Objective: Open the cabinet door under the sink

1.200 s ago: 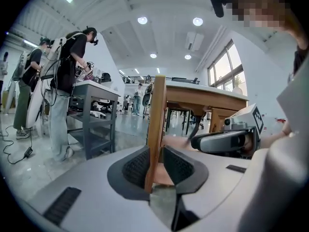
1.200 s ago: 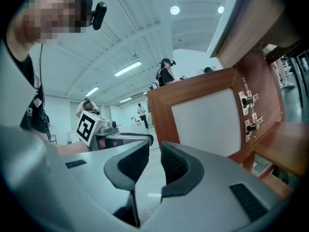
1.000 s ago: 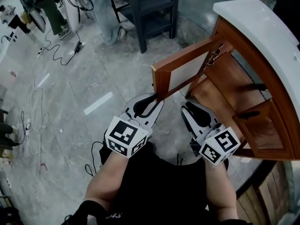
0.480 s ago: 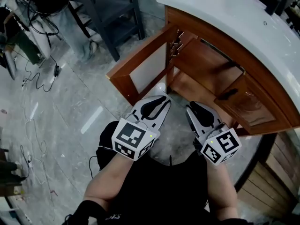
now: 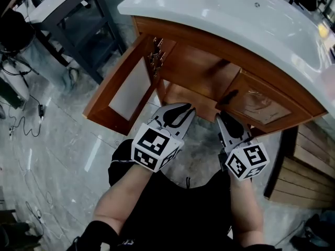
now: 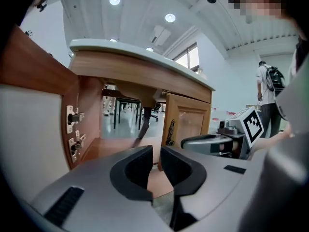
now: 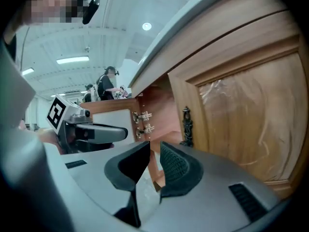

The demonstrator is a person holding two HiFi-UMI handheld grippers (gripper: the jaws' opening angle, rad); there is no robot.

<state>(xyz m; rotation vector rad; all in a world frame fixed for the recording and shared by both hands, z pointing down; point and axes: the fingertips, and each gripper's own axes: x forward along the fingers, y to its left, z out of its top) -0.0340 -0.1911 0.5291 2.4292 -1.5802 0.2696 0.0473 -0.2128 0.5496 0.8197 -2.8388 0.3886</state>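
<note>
The wooden cabinet under the white sink top (image 5: 220, 14) has its left door (image 5: 123, 88) swung wide open to the left, hinges (image 6: 73, 129) showing. Its right door (image 5: 256, 106), with a dark handle (image 5: 229, 97), stands closed. My left gripper (image 5: 178, 111) hovers before the open compartment, jaws closing to a narrow gap with nothing between them. The right gripper (image 5: 227, 120) sits just short of the right door's handle (image 7: 186, 127); its jaws stand slightly apart and empty. Neither gripper touches the cabinet.
A dark metal table (image 5: 78, 20) stands at the upper left, and cables (image 5: 26, 119) trail over the marble floor. Wooden planks (image 5: 303, 166) lie right of the cabinet. A person (image 6: 265, 91) stands far off.
Both grippers have swung round to face the cabinet front and come closer to it. The left jaws have narrowed. The left door stays open.
</note>
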